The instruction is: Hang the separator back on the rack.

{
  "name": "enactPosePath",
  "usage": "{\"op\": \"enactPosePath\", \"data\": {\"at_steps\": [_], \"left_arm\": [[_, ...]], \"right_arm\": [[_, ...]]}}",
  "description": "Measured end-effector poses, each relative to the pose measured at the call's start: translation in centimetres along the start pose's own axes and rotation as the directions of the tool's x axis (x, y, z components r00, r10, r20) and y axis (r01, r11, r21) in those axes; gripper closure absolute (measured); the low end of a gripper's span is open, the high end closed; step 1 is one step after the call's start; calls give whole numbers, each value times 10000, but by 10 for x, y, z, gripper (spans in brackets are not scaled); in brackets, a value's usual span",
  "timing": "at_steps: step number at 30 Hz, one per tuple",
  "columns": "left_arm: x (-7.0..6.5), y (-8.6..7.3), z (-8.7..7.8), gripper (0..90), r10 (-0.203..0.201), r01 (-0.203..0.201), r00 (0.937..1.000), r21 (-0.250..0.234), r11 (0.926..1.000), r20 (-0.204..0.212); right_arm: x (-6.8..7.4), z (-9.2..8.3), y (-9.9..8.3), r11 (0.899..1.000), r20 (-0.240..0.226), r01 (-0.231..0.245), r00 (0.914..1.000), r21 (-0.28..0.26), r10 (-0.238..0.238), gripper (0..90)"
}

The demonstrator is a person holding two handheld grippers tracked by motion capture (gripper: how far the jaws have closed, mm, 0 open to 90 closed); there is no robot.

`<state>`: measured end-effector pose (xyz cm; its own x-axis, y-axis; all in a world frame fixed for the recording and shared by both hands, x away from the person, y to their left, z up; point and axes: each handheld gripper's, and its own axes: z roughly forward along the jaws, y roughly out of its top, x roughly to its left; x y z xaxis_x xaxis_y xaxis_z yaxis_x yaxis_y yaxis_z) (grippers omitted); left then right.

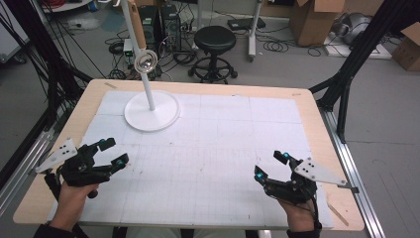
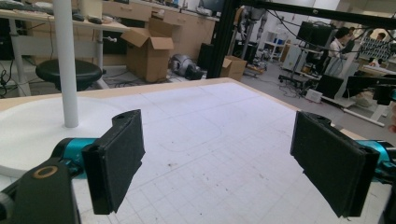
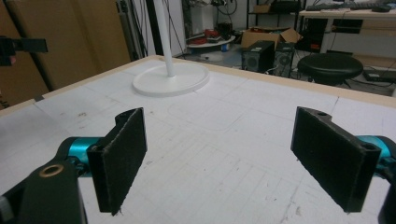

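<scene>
The wooden table stands in a workshop and carries a white gridded mat; behind it on the floor is a black stool among cables.

The left gripper has its jaws spread wide with nothing between them, low over the mat near the table's left edge, and a hand grips it from below. The right gripper is also wide open and empty, near the right edge, well apart from the left one.

A white stand with a round base sits at the far left of the mat. The high view shows a shiny ball on its pole. The left gripper view adds cardboard boxes and people at desks in the distance. The right gripper view shows computer towers beside the stool.
</scene>
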<state>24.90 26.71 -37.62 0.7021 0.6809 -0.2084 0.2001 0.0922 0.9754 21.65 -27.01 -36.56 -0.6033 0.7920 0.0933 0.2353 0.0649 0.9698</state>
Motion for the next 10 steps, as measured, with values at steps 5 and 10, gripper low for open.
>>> {"op": "enactPosePath", "data": {"at_steps": [5, 10], "left_arm": [[2, 0, 0, 179, 41, -41, 10000, 9, 10000, -23], [2, 0, -1, 179, 29, -29, 10000, -5, 10000, -40]], "right_arm": [[-1, 1, 0, 10000, 18, -2, 10000, 12, 2, 168], [-1, 1, -1, 10000, 43, -6, 10000, -2, 6, 168]]}}
